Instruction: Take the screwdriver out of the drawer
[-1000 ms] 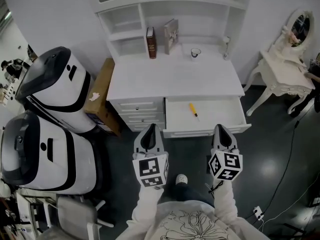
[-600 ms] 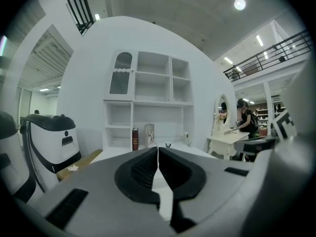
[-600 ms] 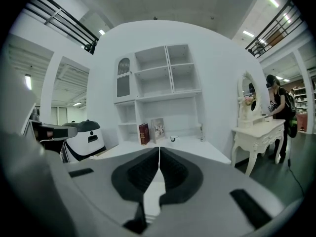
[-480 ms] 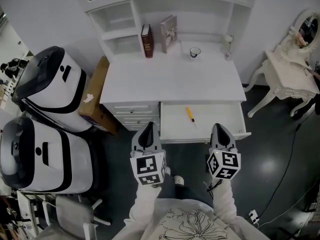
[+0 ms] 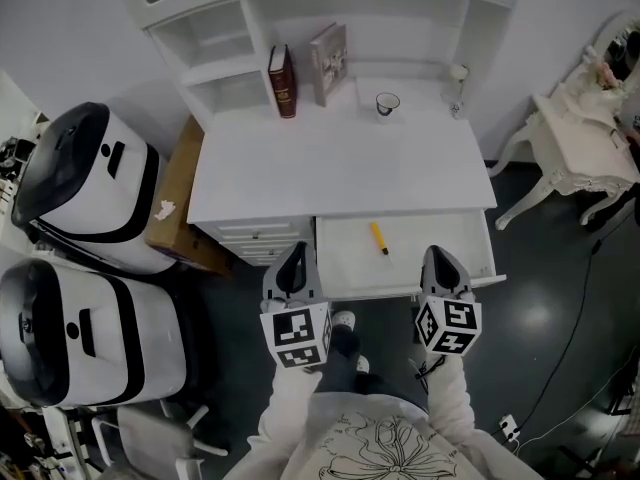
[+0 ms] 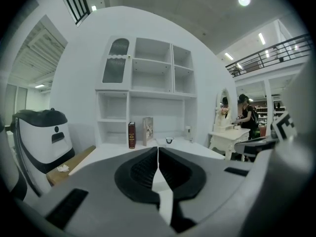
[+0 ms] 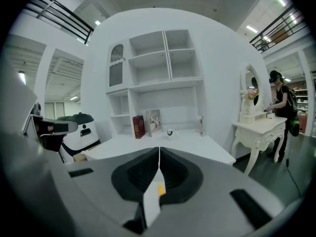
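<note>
A yellow-handled screwdriver (image 5: 379, 238) lies in the open white drawer (image 5: 470, 234) under the white desk (image 5: 340, 173). A sliver of its yellow handle (image 7: 160, 188) shows low between the jaws in the right gripper view. My left gripper (image 5: 293, 256) is shut and empty, just in front of the drawer's left front corner. At the drawer's front edge, right of the screwdriver, my right gripper (image 5: 438, 259) is shut with nothing in it. Both point toward the desk.
On the desk's back stand a dark red book (image 5: 280, 80), a lighter book (image 5: 328, 62), a small cup (image 5: 387, 103) and a little lamp (image 5: 457, 74). Two large white machines (image 5: 85, 188) and a cardboard box (image 5: 178, 193) are left of the desk. A white dressing table (image 5: 580, 148) is at right.
Both grippers and my view have come closer to the desk; the drawer's front edge now lies right at the gripper tips. Both jaws stayed shut.
</note>
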`<action>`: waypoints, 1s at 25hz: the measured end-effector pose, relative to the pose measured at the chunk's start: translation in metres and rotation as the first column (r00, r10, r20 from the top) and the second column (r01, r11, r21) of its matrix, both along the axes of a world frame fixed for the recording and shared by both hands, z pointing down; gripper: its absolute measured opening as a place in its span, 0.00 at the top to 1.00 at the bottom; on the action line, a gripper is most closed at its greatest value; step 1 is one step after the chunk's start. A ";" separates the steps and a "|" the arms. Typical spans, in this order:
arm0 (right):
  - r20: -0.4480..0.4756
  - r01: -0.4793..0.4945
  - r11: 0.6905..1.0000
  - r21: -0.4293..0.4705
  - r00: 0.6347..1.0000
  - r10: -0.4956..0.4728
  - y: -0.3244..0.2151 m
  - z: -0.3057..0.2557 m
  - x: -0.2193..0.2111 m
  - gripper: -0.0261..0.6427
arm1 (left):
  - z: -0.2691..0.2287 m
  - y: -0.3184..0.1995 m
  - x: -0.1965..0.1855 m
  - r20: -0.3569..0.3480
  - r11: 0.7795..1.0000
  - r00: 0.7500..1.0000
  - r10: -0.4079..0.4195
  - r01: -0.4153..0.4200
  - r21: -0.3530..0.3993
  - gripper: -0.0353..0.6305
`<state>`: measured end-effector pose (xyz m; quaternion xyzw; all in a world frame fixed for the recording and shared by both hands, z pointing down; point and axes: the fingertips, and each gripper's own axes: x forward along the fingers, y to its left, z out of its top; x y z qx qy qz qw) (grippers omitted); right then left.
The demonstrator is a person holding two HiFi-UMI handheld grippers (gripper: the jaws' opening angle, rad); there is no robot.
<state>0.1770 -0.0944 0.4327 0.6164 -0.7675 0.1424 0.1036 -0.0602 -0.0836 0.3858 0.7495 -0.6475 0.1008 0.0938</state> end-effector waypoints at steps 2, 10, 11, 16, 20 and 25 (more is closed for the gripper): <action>-0.002 -0.005 1.000 -0.011 1.000 0.005 -0.017 0.005 -0.001 0.95 | 0.005 -0.018 0.000 -0.001 1.000 1.000 0.009 -0.009 -0.010 0.94; -0.026 -0.018 0.997 -0.081 1.000 0.016 -0.076 0.032 -0.013 0.95 | 0.029 -0.087 -0.015 -0.003 0.997 0.999 0.039 -0.039 -0.062 0.94; -0.029 -0.019 0.996 -0.092 0.999 0.016 -0.082 0.037 -0.015 0.95 | 0.032 -0.094 -0.016 -0.003 0.997 0.999 0.042 -0.042 -0.070 0.94; -0.034 -0.023 0.989 -0.146 0.999 0.018 -0.107 0.061 -0.020 0.95 | 0.056 -0.125 -0.022 -0.009 0.991 0.998 0.063 -0.064 -0.119 0.94; -0.046 -0.023 0.983 -0.182 0.999 0.015 -0.122 0.078 -0.027 0.95 | 0.076 -0.144 -0.026 -0.014 0.984 0.997 0.081 -0.082 -0.157 0.94; -0.058 -0.012 0.973 -0.232 0.998 -0.002 -0.133 0.100 -0.031 0.95 | 0.097 -0.160 -0.026 -0.023 0.975 0.995 0.101 -0.104 -0.196 0.94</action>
